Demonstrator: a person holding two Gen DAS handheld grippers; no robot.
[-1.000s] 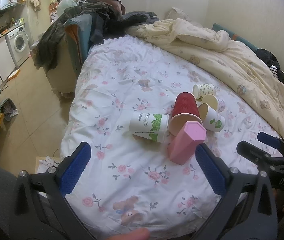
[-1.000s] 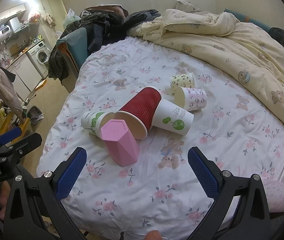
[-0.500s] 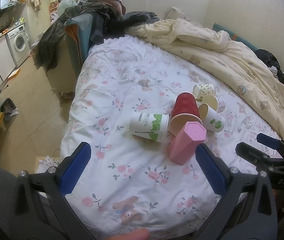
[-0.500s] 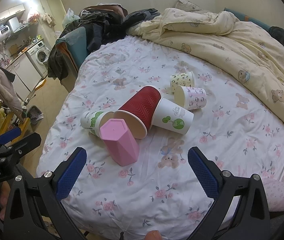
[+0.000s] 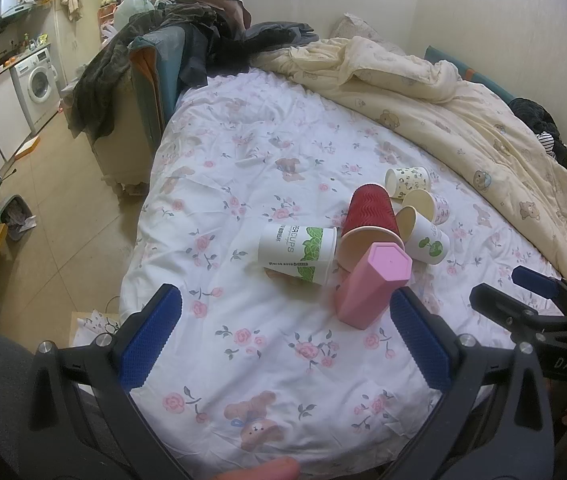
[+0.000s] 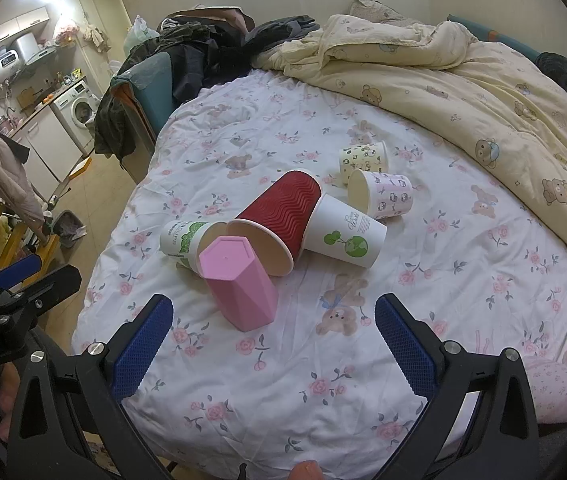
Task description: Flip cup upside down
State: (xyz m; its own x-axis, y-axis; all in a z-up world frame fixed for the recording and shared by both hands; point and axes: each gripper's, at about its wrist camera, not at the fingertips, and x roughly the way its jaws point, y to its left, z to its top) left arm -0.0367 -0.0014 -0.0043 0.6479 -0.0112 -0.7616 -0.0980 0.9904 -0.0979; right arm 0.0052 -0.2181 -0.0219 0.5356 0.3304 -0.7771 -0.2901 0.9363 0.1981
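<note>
Both grippers, left (image 5: 285,344) and right (image 6: 273,346), hover wide open and empty. Nearest, the pink cup (image 6: 239,286) already stands inverted; beyond it, the red ribbed cup (image 6: 279,220) lies sideways, likely light, crushable paper, best grasped mid-wall.

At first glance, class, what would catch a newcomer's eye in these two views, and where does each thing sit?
A huddle of cups on the flowered bedsheet draws the eye: the pink hexagonal cup stands nearest, base up, and the big red ribbed cup lies on its side just behind it. Paper cups lie tipped over around them. The left gripper and right gripper frame the scene, jaws wide open.
</note>
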